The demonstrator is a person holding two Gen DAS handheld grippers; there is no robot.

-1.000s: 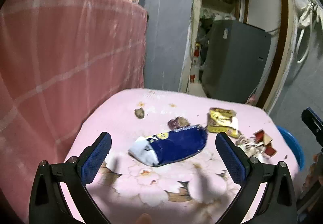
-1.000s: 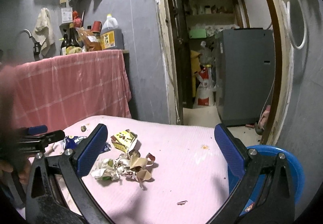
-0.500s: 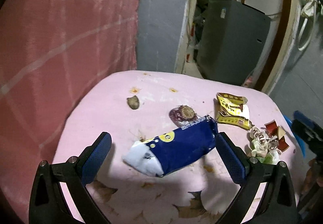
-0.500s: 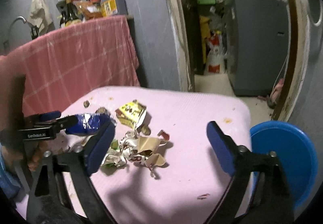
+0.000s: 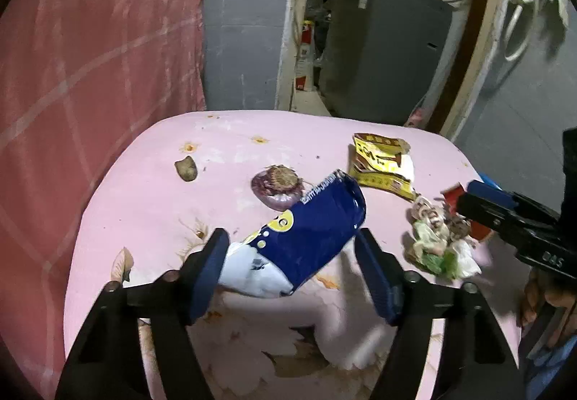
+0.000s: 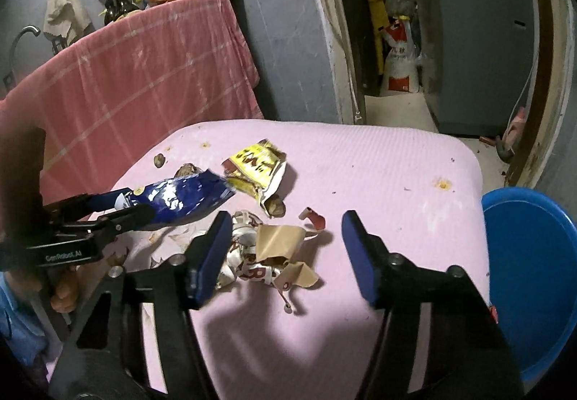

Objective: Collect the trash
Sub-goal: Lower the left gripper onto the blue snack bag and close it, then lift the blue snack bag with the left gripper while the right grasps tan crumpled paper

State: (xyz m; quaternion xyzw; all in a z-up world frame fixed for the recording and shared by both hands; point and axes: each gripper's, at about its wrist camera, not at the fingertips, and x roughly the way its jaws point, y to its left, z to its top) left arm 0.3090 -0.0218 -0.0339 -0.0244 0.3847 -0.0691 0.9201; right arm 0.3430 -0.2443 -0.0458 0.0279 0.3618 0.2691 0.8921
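A blue-and-white snack bag (image 5: pixel 317 220) lies on the pink floral table (image 5: pixel 144 191). My left gripper (image 5: pixel 290 234) has it between its closing jaws, and both pads touch its sides. In the right wrist view the same bag (image 6: pixel 187 198) sticks out of the left gripper (image 6: pixel 126 207). A pile of crumpled paper and wrappers (image 6: pixel 274 248) sits between the closing jaws of my right gripper (image 6: pixel 286 220). Its left pad is against the pile and its right pad stands apart from it. From the left wrist view the right gripper (image 5: pixel 465 200) reaches over that pile (image 5: pixel 436 238).
A yellow wrapper (image 6: pixel 256 165) lies behind the pile, with a red scrap (image 6: pixel 313 216) beside it. A purple onion-like lump (image 5: pixel 277 187) and a small brown piece (image 5: pixel 186 168) lie further back. A blue basin (image 6: pixel 530 277) stands right of the table; a pink checked cloth (image 6: pixel 144 75) hangs left.
Both grippers came down and forward toward the table. The left jaws narrowed around the blue bag. The right jaws narrowed around the crumpled pile.
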